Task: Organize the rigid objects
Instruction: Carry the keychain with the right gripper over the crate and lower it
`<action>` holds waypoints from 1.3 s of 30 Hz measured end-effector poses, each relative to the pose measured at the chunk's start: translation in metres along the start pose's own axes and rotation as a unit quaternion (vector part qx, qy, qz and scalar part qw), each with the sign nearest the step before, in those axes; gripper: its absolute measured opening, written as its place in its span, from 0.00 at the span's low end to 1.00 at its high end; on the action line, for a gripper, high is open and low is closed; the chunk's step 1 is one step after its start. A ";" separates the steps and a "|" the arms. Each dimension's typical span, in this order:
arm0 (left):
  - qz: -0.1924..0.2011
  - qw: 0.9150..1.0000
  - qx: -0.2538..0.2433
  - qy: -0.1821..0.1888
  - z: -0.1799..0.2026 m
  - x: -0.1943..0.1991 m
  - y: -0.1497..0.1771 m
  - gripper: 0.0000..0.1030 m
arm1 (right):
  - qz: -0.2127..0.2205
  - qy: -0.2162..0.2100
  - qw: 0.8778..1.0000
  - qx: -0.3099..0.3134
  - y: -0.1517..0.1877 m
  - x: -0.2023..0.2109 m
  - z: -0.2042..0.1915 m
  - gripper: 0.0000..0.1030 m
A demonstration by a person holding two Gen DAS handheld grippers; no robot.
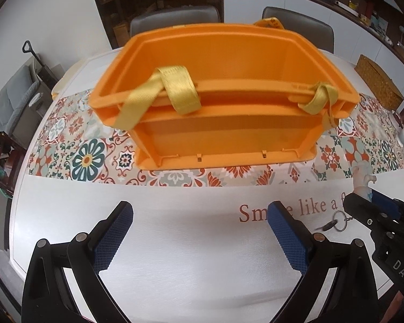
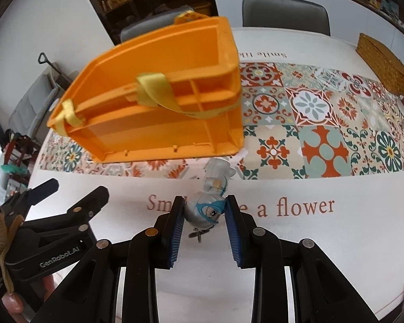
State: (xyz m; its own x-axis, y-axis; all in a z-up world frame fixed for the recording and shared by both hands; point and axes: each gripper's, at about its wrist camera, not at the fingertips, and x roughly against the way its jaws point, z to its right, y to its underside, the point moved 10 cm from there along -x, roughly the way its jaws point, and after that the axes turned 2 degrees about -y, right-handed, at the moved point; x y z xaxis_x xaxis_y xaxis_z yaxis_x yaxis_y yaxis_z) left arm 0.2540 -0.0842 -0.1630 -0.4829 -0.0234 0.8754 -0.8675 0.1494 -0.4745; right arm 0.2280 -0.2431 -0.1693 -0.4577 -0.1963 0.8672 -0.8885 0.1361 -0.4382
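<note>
Right wrist view, right tongs [image 2: 204,212] gripping figurine [image 2: 208,210], left tongs [image 1: 199,231] open, orange crate [image 1: 223,102] ahead

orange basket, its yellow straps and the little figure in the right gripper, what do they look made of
Orange basket: rigid moulded plastic, matte; ribs and clip slots show on its wall. Yellow straps: woven webbing with a sheen, looped and folded. Figure, held by the right gripper: probably glossy hard plastic, silver-grey with painted detail and a metal key ring.
</note>
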 end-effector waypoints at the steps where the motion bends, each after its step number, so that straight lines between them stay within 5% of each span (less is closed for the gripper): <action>1: 0.002 1.000 0.001 -0.001 -0.002 0.002 -0.001 0.99 | 0.003 -0.001 1.000 0.002 -0.002 0.003 -0.003 0.30; 39: 0.100 0.993 0.061 -0.008 -0.069 0.081 -0.068 1.00 | 0.096 -0.055 0.991 0.073 -0.081 0.075 -0.083 0.30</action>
State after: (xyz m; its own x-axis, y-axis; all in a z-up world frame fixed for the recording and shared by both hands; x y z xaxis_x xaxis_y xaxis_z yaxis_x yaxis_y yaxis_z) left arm 0.2823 -0.0279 -0.0536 -0.6486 -0.0202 0.7609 -0.7611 0.0324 -0.6479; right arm 0.2683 -0.1879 -0.0489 -0.6116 -0.2866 0.7374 -0.7767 0.0406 -0.6285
